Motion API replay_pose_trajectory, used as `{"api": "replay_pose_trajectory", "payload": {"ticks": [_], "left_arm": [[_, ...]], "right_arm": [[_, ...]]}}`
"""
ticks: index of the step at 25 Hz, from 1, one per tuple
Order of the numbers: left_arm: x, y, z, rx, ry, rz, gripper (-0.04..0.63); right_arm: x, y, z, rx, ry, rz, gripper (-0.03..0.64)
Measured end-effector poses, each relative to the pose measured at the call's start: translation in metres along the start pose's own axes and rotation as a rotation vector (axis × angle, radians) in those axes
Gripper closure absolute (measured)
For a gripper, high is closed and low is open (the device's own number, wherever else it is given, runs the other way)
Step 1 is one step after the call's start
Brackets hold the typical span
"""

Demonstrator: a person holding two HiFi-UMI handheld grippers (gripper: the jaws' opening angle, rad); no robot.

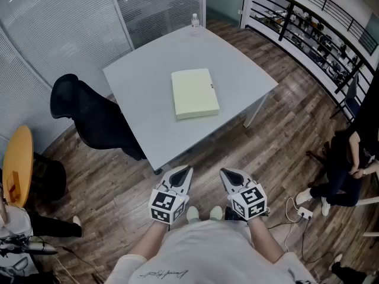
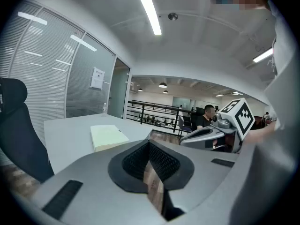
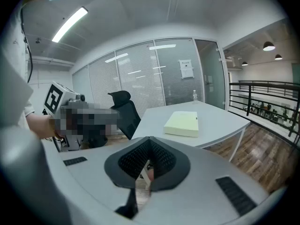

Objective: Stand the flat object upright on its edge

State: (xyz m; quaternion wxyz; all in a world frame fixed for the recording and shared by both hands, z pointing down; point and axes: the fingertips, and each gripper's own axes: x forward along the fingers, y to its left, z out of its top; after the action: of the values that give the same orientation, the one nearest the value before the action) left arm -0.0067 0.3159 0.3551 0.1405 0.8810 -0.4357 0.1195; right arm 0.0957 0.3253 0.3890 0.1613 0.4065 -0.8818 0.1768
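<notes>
A pale yellow flat book point(image 1: 195, 93) lies flat near the middle of the white table point(image 1: 142, 117). The same book point(image 2: 108, 136) shows in the left gripper view and, as a thick pale slab, the book point(image 3: 182, 123) in the right gripper view. My left gripper point(image 1: 182, 174) and right gripper point(image 1: 228, 177) hover side by side over the wooden floor, well short of the table's near edge, both pointing towards it. Both are shut with nothing between the jaws. The left gripper point(image 2: 149, 146) and right gripper point(image 3: 149, 143) show closed pads.
A black office chair point(image 1: 89, 114) stands at the table's left side. A small clear bottle point(image 1: 195, 21) stands at the far table corner. A seated person point(image 1: 346, 164) is at the right, a round wooden table point(image 1: 18, 164) at the left. Railing and shelves run along the far right.
</notes>
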Motion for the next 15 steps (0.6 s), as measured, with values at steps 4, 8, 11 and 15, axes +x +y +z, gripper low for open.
{"api": "replay_pose_trajectory", "payload": {"ticks": [4,8,11,15], "left_arm": [[-0.002,-0.001,0.001,0.006,-0.005,-0.003,0.584],[-0.007,0.000,0.003,0.011,-0.008,-0.005,0.584],[-0.008,0.002,0.003,0.012,-0.011,-0.004,0.584],[-0.013,0.006,0.003,0.013,-0.014,-0.007,0.584]], "right_arm": [[0.003,0.007,0.001,-0.007,0.001,0.019,0.592],[0.007,0.014,0.004,-0.016,0.000,0.029,0.592],[0.009,0.017,0.007,-0.030,-0.002,0.027,0.592],[0.010,0.021,0.011,0.003,-0.024,0.027,0.592]]}}
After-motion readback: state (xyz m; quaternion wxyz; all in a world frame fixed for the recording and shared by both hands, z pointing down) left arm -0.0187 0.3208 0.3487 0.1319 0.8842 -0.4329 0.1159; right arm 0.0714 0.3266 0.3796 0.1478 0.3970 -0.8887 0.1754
